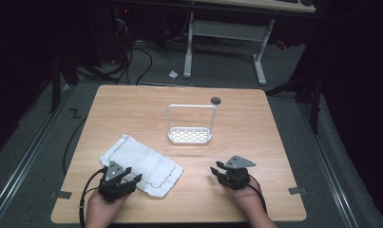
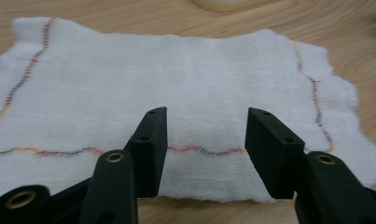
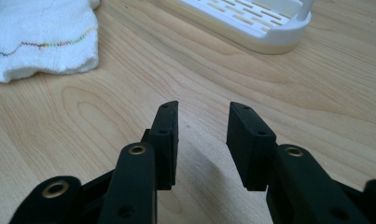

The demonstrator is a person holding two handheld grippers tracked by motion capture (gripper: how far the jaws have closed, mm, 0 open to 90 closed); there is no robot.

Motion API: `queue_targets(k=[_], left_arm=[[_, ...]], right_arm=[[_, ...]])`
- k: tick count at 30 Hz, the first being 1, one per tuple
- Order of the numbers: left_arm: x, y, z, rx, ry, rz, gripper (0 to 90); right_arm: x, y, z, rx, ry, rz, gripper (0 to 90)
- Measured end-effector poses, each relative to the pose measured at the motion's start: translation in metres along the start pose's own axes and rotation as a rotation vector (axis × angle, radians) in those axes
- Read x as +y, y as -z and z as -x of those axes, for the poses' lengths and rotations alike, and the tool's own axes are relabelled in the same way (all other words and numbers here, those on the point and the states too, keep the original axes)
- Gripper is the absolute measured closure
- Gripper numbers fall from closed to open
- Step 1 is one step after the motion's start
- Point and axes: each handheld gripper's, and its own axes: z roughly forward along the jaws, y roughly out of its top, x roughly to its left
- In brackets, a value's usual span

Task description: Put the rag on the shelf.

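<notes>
Table (image 1: 255, 142): light wood, grommet hole at far edge.
Room: dark; grey carpet, white-legged desk behind.
Cloth (image 1: 141, 164): white, near-left, by left gripper (image 1: 130, 176), fingers open, empty.
Right gripper (image 1: 216, 167): fingers apart over bare wood.
Rack (image 1: 190, 135): white, centre.

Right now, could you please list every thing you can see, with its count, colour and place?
cloth: one, white with multicoloured stitching, spread on the table's left front
rack: one, white, slotted base with upright frame, table centre
table: one, light wood
round hole cover: one, dark, at the table's far edge
left gripper: one, black, jaws open over the cloth's near edge
right gripper: one, black, jaws open above bare wood
</notes>
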Motion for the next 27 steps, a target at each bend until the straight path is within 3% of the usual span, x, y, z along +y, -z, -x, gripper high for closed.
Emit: queue_targets(k=[5, 7, 8, 10, 12, 14, 15, 18, 20, 27], left_arm=[[0.0, -0.003, 0.005, -0.03, 0.002, 0.001, 49.0], [0.001, -0.003, 0.008, -0.021, -0.008, 0.006, 49.5], [0.002, -0.004, 0.011, -0.008, -0.023, 0.0, 49.6], [0.002, -0.006, 0.014, -0.022, -0.016, 0.0, 49.9], [0.003, -0.009, 0.015, -0.053, 0.002, -0.003, 50.9], [0.003, -0.011, 0.015, -0.064, 0.013, -0.001, 51.8], [0.003, -0.015, 0.016, -0.085, 0.022, -0.015, 52.5], [0.002, -0.018, 0.017, -0.083, 0.014, -0.035, 54.2], [-0.001, -0.021, 0.017, -0.083, 0.014, -0.055, 60.5], [-0.002, -0.022, 0.014, -0.083, 0.017, -0.066, 66.9]], right_arm=[[0.004, -0.002, 0.0, 0.034, -0.037, 0.0, 63.6], [0.006, -0.002, -0.002, 0.038, -0.023, 0.012, 61.6], [0.009, -0.004, -0.006, 0.05, -0.028, 0.012, 62.6], [0.009, -0.004, -0.007, 0.054, -0.032, 0.016, 66.0], [0.018, -0.01, -0.018, 0.065, 0.015, 0.017, 71.6], [0.022, -0.012, -0.02, 0.084, 0.019, 0.016, 73.6], [0.031, -0.02, -0.026, 0.1, 0.032, 0.014, 78.3], [0.039, -0.029, -0.031, 0.121, 0.039, 0.002, 81.9], [0.053, -0.049, -0.042, 0.142, 0.068, -0.025, 88.0], [0.064, -0.079, -0.058, 0.169, 0.119, -0.086, 90.0]])
